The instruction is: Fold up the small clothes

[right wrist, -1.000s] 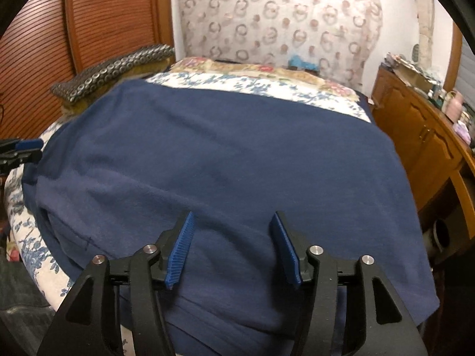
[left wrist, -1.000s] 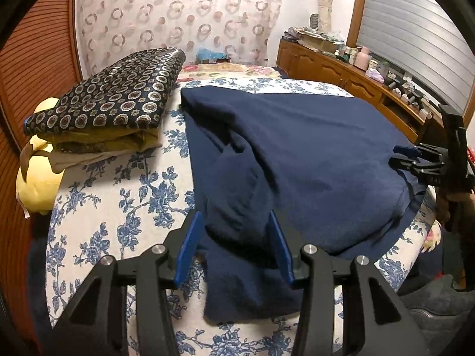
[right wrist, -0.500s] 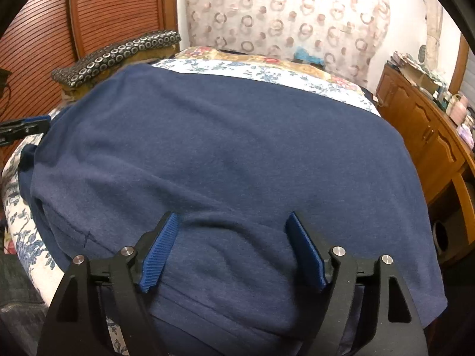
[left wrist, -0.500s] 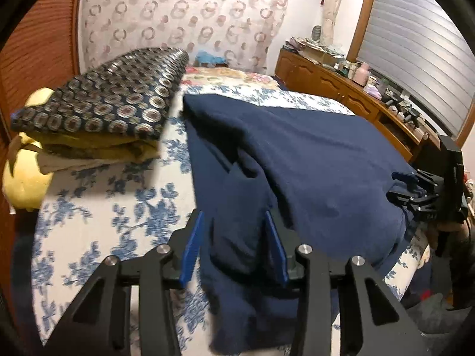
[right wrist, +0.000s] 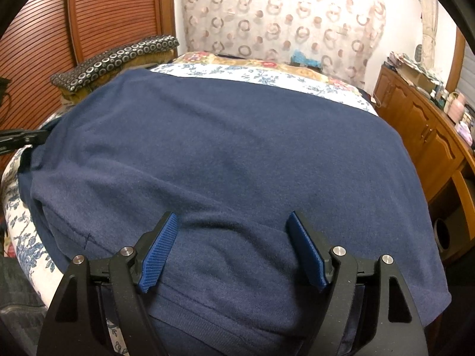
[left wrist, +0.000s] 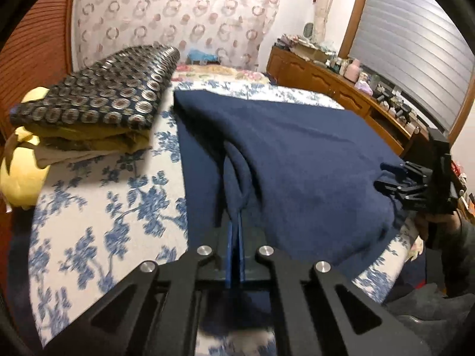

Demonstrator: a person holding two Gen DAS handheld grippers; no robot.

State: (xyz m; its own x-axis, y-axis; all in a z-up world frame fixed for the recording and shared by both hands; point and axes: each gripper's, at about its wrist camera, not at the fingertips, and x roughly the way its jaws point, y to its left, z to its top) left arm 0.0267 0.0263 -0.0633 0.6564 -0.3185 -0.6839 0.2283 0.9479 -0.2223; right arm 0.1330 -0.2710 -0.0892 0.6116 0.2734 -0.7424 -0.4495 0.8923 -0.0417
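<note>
A navy blue garment [left wrist: 297,154] lies spread over the flowered bed sheet [left wrist: 98,207]; it fills the right wrist view [right wrist: 225,154]. My left gripper [left wrist: 236,231] is shut on a bunched fold of the navy garment at its near left side. My right gripper [right wrist: 233,252] is open, its blue pads astride the garment's near hem. It also shows at the right edge of the left wrist view [left wrist: 394,178]. The left gripper's tip shows at the left edge of the right wrist view [right wrist: 20,139].
A folded stack topped by a patterned dark cloth [left wrist: 101,103] lies on the bed's left side beside a yellow plush [left wrist: 20,178]. A wooden cabinet [left wrist: 341,89] with clutter runs along the right wall. A slatted wooden door [right wrist: 74,29] stands at the left.
My left gripper has closed on the fold of the navy garment. My right gripper has opened wider over the hem.
</note>
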